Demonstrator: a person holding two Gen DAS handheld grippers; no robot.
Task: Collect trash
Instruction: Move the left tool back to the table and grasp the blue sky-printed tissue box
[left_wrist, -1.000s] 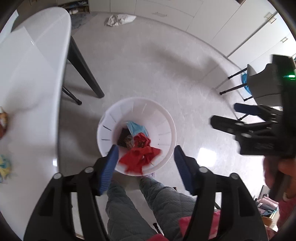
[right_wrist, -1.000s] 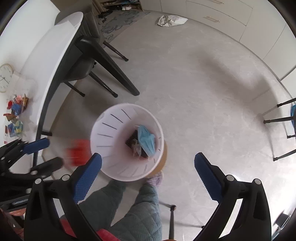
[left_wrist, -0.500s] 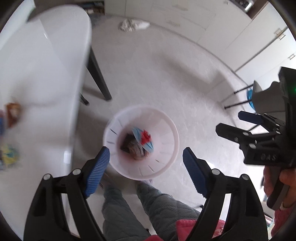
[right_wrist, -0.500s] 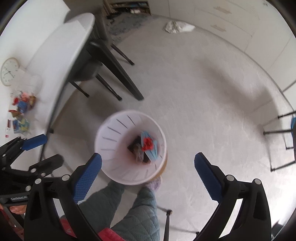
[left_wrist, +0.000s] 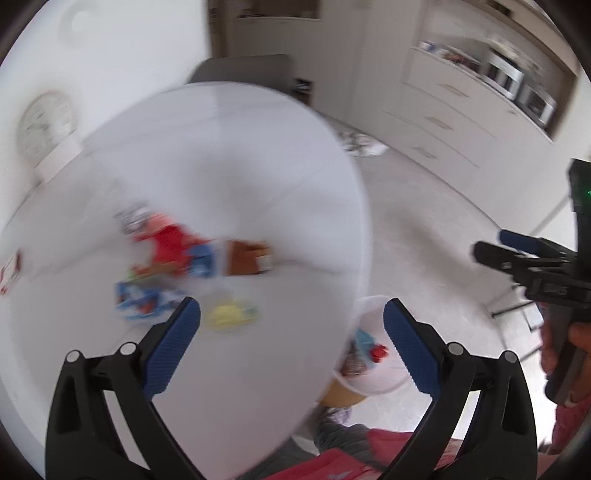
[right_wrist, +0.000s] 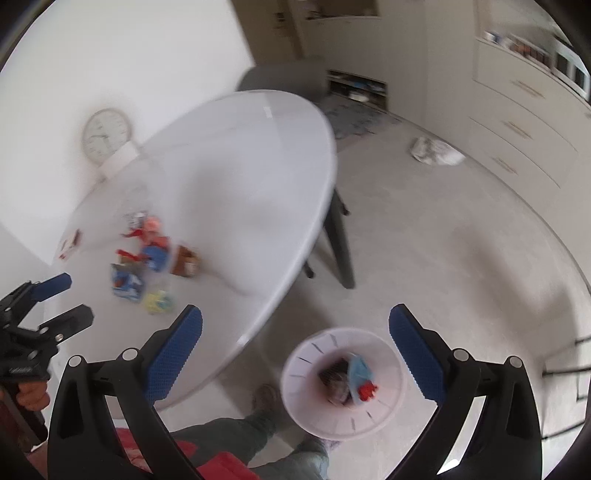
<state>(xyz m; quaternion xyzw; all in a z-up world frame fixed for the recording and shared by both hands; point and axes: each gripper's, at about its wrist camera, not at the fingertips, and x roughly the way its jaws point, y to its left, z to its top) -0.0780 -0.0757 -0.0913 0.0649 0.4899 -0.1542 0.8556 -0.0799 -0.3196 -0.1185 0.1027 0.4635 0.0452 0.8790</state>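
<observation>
1. A white oval table (left_wrist: 229, 155) fills most of the left wrist view, blurred, with a scatter of trash lying on its near half.
2. The left gripper (left_wrist: 291, 334) hangs above the table's near edge, its blue-padded fingers spread wide with nothing between them.
3. Just ahead of the left finger lies a crumpled yellow wrapper (left_wrist: 231, 315), and beside it a blue and white packet (left_wrist: 142, 301).
4. Farther back on the table sit a red wrapper (left_wrist: 168, 245), a small brown box (left_wrist: 247, 256) and a silvery scrap (left_wrist: 131, 218); all are smeared by blur, so their print cannot be read.
5. The white slotted bin (right_wrist: 341, 382) stands on the grey floor just off the table's edge, next to the person's feet.
6. Inside the bin lie a light blue face mask (right_wrist: 358, 371), a small red piece (right_wrist: 366, 391) and something dark beneath them.
7. The right gripper (right_wrist: 295, 347) is held over the floor near the bin, its fingers also wide apart and empty.
8. The right wrist view shows the same trash pile (right_wrist: 151, 266) on the table, with the left gripper at the frame's left edge.
9. A round wall clock (right_wrist: 106, 134) leans at the table's far side against the white wall.
10. A crumpled white bag (right_wrist: 434, 153) lies on the floor near the cream cabinets (right_wrist: 524, 114).
</observation>
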